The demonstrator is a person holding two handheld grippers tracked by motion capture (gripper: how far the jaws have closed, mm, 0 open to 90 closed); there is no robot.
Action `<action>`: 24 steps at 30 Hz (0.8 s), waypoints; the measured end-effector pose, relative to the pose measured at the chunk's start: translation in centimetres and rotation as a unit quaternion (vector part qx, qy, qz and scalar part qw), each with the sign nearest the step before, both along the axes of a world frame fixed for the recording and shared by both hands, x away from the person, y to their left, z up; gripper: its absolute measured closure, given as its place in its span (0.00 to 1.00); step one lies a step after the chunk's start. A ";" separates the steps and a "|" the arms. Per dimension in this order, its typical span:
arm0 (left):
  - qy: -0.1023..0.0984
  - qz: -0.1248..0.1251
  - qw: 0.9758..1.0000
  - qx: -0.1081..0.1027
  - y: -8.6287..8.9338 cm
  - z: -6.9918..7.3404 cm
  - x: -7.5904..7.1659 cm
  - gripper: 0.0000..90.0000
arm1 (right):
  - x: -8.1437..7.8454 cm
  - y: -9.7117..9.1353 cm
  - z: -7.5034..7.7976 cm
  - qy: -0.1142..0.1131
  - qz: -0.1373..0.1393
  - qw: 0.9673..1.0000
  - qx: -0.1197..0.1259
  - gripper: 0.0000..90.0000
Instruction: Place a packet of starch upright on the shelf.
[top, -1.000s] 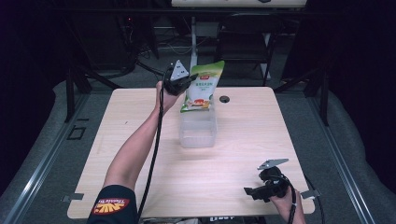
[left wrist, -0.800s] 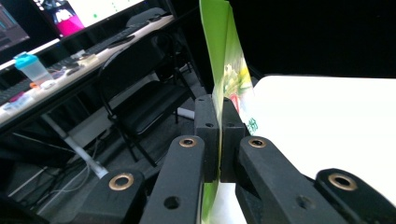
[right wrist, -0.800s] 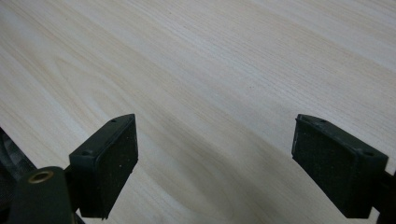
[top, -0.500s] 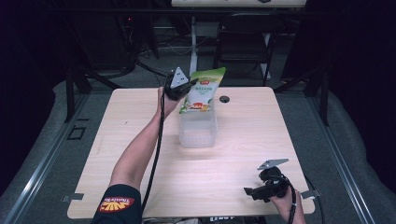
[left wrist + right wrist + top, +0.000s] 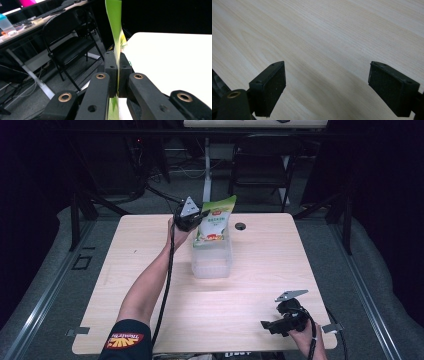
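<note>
A green and white snack bag [image 5: 216, 221] stands upright in a clear plastic box [image 5: 212, 261] at the middle of the table's far half. My left gripper [image 5: 200, 215] is shut on the bag's upper left edge. In the left gripper view the thin green bag [image 5: 114, 22] is pinched edge-on between the two black pads [image 5: 110, 67]. My right gripper [image 5: 267, 326] rests low at the table's near right corner, held by a hand. Its jaws stand wide open [image 5: 327, 85] over bare wood with nothing between them.
The light wooden table [image 5: 150, 310] has a round dark cable hole [image 5: 240, 226] to the right of the bag. A black folding chair [image 5: 265, 167] stands behind the far edge, and another chair [image 5: 67, 40] appears in the left gripper view. Dark floor surrounds the table.
The bag and my left gripper have shifted slightly, staying above the box. The right gripper has stayed put.
</note>
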State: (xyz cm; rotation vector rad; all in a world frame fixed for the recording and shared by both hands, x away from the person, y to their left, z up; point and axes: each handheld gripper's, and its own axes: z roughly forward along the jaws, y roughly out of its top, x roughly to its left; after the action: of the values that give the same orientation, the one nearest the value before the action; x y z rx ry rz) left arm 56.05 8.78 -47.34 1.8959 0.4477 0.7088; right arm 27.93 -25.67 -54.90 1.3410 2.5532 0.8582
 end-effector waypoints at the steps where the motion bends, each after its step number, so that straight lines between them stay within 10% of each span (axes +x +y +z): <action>1: 0.000 0.000 1.000 0.000 0.0 0.0 0.0 0.99 | 0.0 0.0 0.0 0.000 0.000 1.000 0.000 0.16; 18: 0.047 0.063 0.997 0.001 0.5 0.0 0.7 0.96 | -0.3 -0.1 0.0 -0.002 -0.003 1.000 -0.001 0.16; 24: 0.063 0.082 0.995 0.002 0.9 0.6 0.5 0.58 | -0.3 -0.1 0.0 -0.002 -0.003 1.000 0.001 0.16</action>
State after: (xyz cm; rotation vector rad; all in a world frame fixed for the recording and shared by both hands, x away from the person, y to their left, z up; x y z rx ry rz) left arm 56.56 9.70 -46.71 1.9296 0.6889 0.6984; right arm 27.64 -25.79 -54.88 1.3458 2.5444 0.8628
